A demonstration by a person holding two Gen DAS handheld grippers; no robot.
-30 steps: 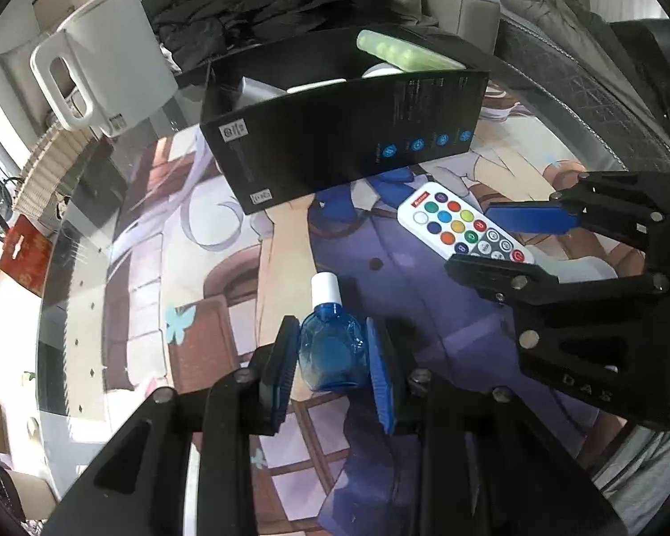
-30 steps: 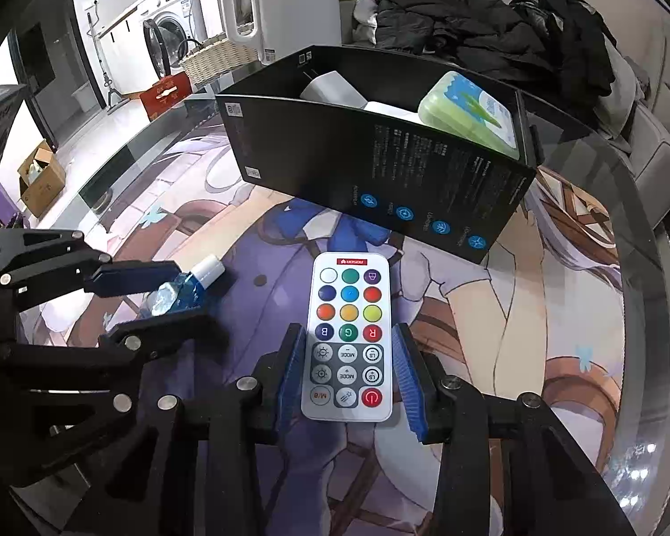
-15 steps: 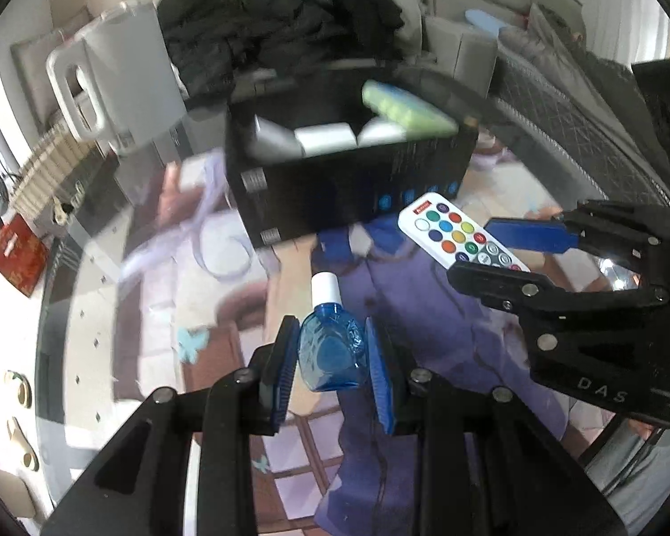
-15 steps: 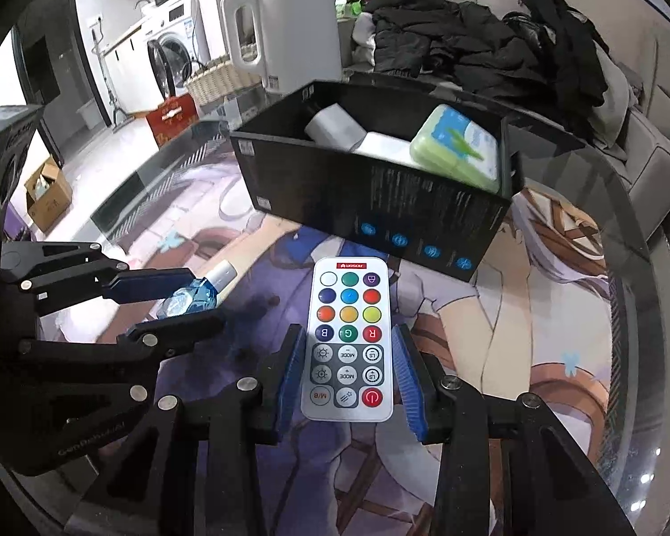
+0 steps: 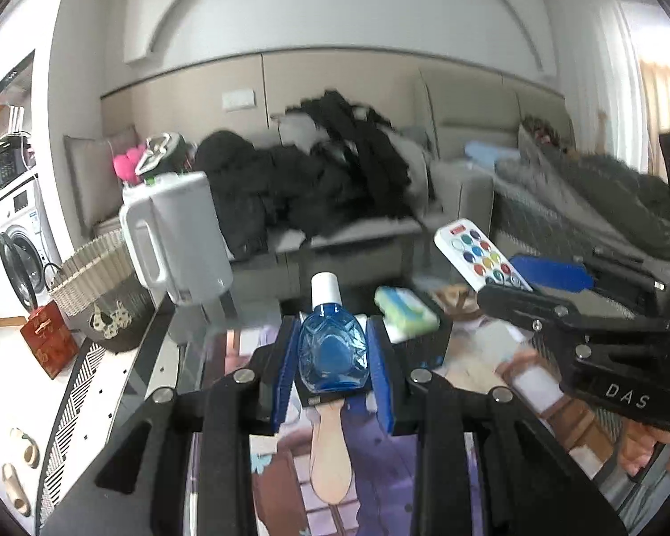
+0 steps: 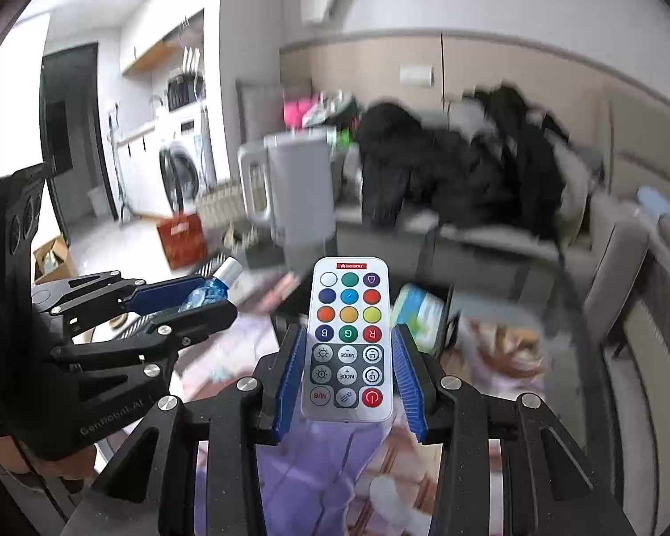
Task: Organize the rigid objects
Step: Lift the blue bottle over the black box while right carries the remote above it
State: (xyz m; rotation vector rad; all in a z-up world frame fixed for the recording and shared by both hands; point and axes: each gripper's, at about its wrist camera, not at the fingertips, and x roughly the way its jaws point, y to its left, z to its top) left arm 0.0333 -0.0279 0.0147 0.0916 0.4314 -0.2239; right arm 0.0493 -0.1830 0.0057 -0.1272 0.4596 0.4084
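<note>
My left gripper (image 5: 332,335) is shut on a blue bottle (image 5: 332,353) with a white cap, held upright off the table. In the right wrist view the same gripper (image 6: 210,299) shows at the left with the bottle (image 6: 207,292) between its fingers. The right gripper (image 6: 348,332) is shut on a white remote (image 6: 348,312) with coloured buttons, also lifted; from the left wrist it (image 5: 527,283) appears at the right, holding the remote (image 5: 478,250). A black box (image 5: 429,339) lies just beyond both grippers, with a green-and-white pack (image 5: 406,310) in it.
The table carries a printed mat (image 5: 330,469). At its far left stands a white kettle (image 5: 178,241). Beyond are a wicker basket (image 5: 98,268), a red box (image 5: 49,339) on the floor, and a sofa piled with black clothes (image 5: 335,178).
Both grippers have risen from the table with the bottle and the remote and tilted upward. The black box has dropped low in both views; sofa and wall now fill them.
</note>
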